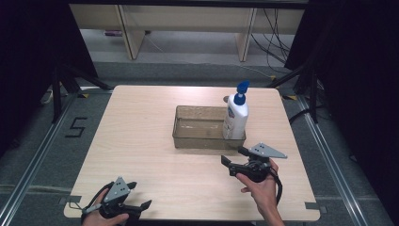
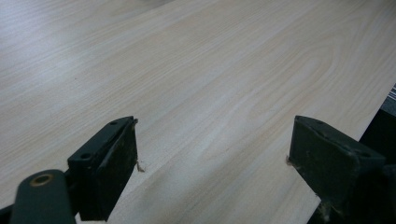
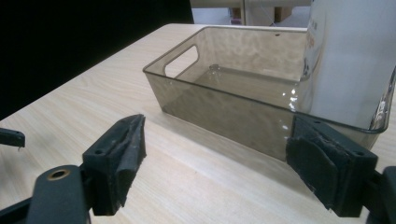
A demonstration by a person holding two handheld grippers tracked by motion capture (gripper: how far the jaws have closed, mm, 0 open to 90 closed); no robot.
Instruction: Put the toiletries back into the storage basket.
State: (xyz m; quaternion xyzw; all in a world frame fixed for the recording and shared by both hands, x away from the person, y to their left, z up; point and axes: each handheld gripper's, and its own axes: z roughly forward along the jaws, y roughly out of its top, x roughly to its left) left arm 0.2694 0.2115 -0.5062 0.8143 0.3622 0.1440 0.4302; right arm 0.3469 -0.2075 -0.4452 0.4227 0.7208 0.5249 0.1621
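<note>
On my left, the left gripper [image 1: 134,196] sits at the near corner of the counter [image 1: 141,132], held in my left hand [image 1: 101,217]. Its fingers [image 2: 109,165] are spread wide with nothing between them but bare wood grain; they seem to hover just above the surface, though from its own camera I can't be sure they aren't resting on it. The counter's edge runs close past the outer side of the right-hand finger in that view.

Moving right, the smoky clear bin [image 1: 197,141] lies well ahead of the left fingers and just beyond the right ones. Its long wall faces the right gripper's camera, with a cut-out handle [image 3: 181,60] in the short end wall to the left of those fingers.

A white pump bottle [image 1: 236,118] with a blue pump head [image 1: 242,90] stands upright inside the bin at its right end, straight ahead of the right-hand finger, against the wall.

The right gripper [image 1: 234,158] is in my right hand [image 1: 261,190], pointing leftward along the bin's near wall. Its fingers [image 3: 122,161] are also wide apart and hold nothing, near the bin but apart from it.
</note>
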